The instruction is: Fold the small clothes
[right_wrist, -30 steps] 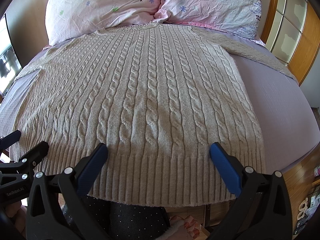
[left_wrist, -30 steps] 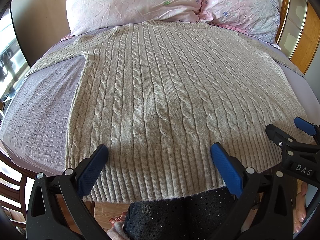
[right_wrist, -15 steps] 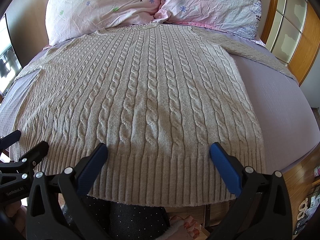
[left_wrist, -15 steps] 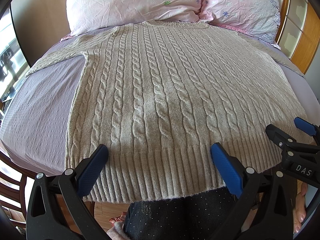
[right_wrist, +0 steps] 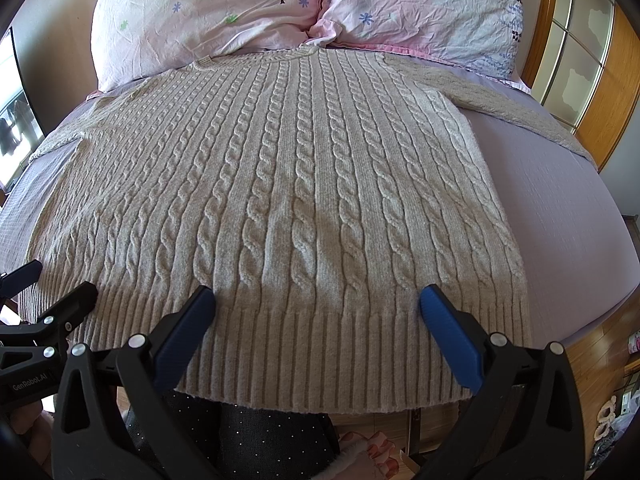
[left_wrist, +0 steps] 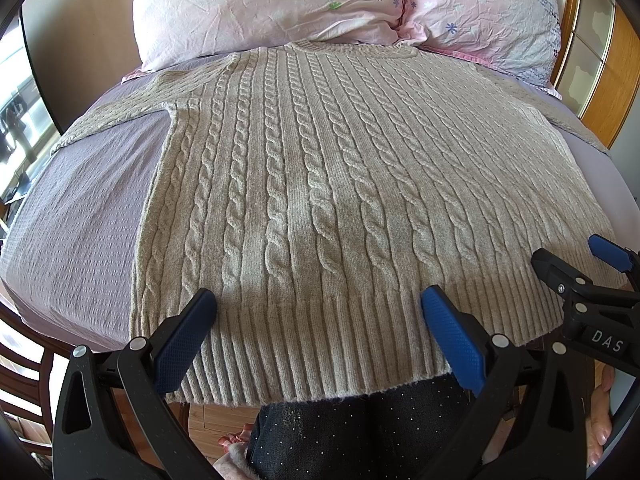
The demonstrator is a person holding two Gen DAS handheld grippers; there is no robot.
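No visible change btwn the earlier frames and now. Sweater (left_wrist: 320, 200) lies in the same spot on the bed (left_wrist: 80, 220), no new fold or wrinkle; left claw (left_wrist: 316, 320) and right claw (right_wrist: 316, 320) sit at the same place over the ribbed hem, w/ jaws as wide apart as before. Each claw also shows at the same edge spot in the other's view, no shift.

A home bedroom: a bed with a lilac textured sheet (left_wrist: 76, 216), two crumpled pink floral pillows (right_wrist: 208, 12) at its head, a wooden-framed headboard (right_wrist: 576, 60), and wood flooring (right_wrist: 600, 344).
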